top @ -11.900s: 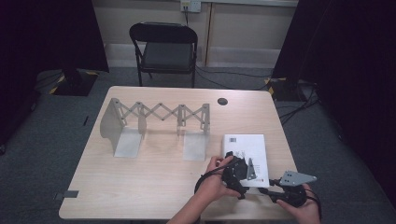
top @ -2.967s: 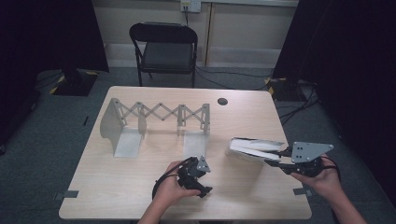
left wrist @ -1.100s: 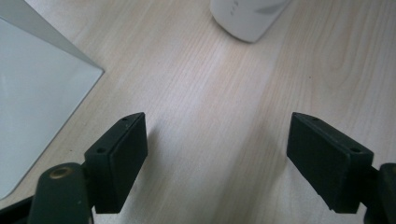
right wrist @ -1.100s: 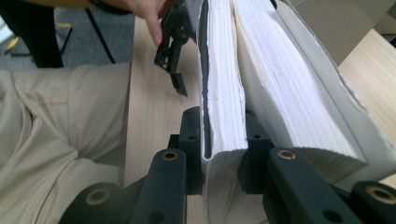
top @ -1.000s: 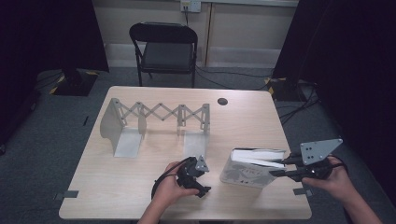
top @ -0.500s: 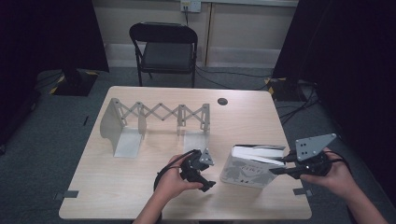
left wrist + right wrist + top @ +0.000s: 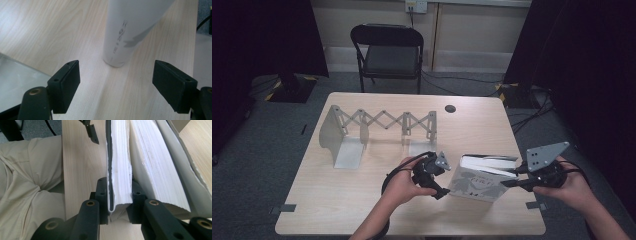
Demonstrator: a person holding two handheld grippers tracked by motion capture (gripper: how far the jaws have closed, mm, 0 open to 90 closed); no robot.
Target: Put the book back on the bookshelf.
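A white paperback book (image 7: 482,181) stands on its long edge on the table (image 7: 362,200), spine toward my left gripper. My right gripper (image 7: 511,178) is shut on part of its pages and a cover. In the right gripper view the pads (image 7: 101,195) pinch a sheaf of the book's (image 7: 147,165) pages at my right gripper (image 7: 119,197), and the other pages fan off to the right. My left gripper (image 7: 445,177) hovers open just left of the book. In the left gripper view the book's rounded spine (image 7: 122,32) rises ahead of my left gripper (image 7: 120,87), with nothing between the jaws.
A grey accordion book rack (image 7: 377,130) stands at the table's back left. A round black cap (image 7: 450,108) sits in the tabletop at the back. A black folding chair (image 7: 389,50) stands behind the table. The person's beige trousers (image 7: 30,182) lie below the near edge.
The left hand has lifted off the table and come closer to the book's spine. The right gripper keeps the upright book in nearly the same place.
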